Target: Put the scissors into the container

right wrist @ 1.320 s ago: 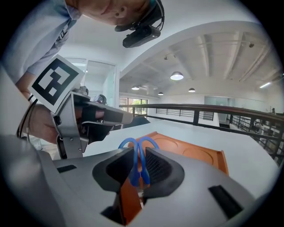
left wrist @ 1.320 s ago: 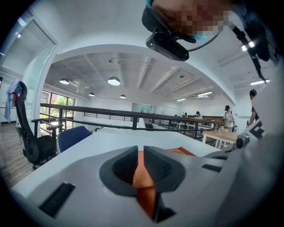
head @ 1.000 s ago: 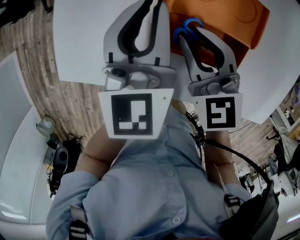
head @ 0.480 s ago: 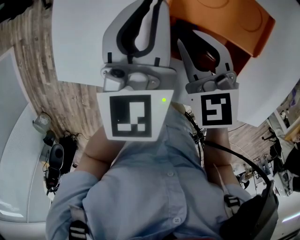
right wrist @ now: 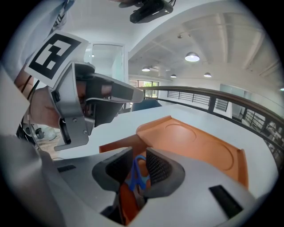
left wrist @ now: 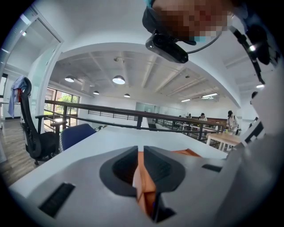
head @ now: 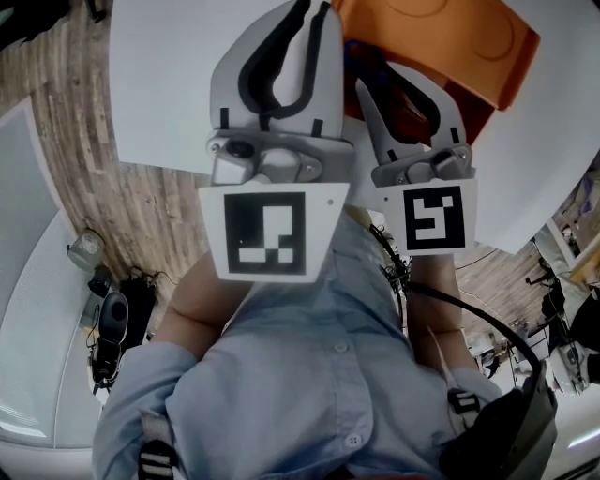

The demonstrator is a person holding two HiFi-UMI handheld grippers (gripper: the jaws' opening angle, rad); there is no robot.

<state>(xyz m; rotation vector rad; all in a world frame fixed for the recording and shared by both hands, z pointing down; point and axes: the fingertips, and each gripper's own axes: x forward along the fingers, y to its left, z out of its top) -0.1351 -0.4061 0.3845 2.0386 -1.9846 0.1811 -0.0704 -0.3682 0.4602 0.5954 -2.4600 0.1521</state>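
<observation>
Blue-handled scissors [right wrist: 137,172] hang in the narrow gap of my right gripper [right wrist: 140,156], which is shut on them just over the orange container [right wrist: 195,142]. From the head view the right gripper [head: 381,67] points at the near wall of that container [head: 450,37] on the white table [head: 159,84]; the scissors are almost fully hidden there. Beside it on the left, my left gripper [head: 307,7] is raised and shut with nothing in it. Through its closed jaws in the left gripper view [left wrist: 140,153] a strip of the orange container [left wrist: 191,153] shows.
The table ends in front of me, with wooden floor [head: 141,216] below on the left. A black office chair [left wrist: 33,133] and a blue chair [left wrist: 75,135] stand at the table's left, and a railing [left wrist: 133,116] runs behind. People sit at far tables [left wrist: 230,117].
A second ago the blue handles showed past the right gripper's tips; now they are nearly hidden. Both grippers have shifted only slightly and stay close together.
</observation>
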